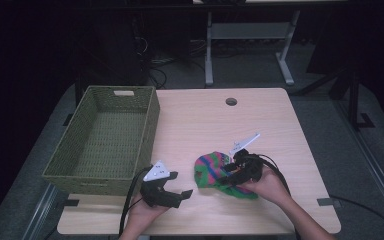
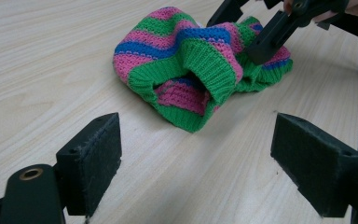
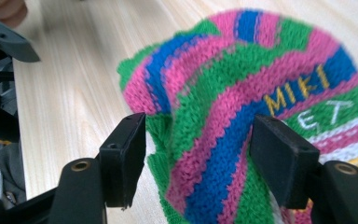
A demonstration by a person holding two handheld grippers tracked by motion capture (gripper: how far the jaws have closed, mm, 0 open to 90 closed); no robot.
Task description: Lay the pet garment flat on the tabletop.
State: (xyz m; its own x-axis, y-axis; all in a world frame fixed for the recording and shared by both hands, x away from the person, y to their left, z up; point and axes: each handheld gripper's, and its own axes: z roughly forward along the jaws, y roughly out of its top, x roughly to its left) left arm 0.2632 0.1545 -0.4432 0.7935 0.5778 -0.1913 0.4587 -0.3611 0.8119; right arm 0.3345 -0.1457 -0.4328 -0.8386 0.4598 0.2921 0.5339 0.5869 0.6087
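From the high view: a striped knitted garment (image 1: 215, 172), pink, green and blue, lies bunched on the wooden table (image 1: 205, 120) toward the near edge, a little right of the middle. The right gripper (image 1: 232, 172) is over its right side; the left gripper (image 1: 177, 192) waits just beside it on the left, near the front edge, apart from the knit. A woven green basket (image 1: 105, 135) sits at the table's left edge, nothing visible inside.

Now the left gripper view: the left gripper (image 2: 196, 161) has its jaws spread wide with bare wood between them, nothing held. Ahead lies the knitted garment (image 2: 196, 70), its ribbed green cuff folded over and gaping toward the camera. That looks soft, light and floppy; it should sag and bunch whichever way it is lifted, and it won't slip much against padded jaws. The doubled ribbed hem looks the best bite, thick enough to hold. The right gripper's black jaws (image 2: 265, 39) come down on the far right of the fabric.

Over to the right gripper view: the right gripper (image 3: 198, 158) has its jaws parted, a raised fold of the garment (image 3: 242, 93) standing between them. The pads look clear of it or barely brushing, so I'd call it released, not clamped. There's lettering knitted in: yellow "MIKI", and below it white letters that seem to read "ET", the rest cut off behind the jaw.
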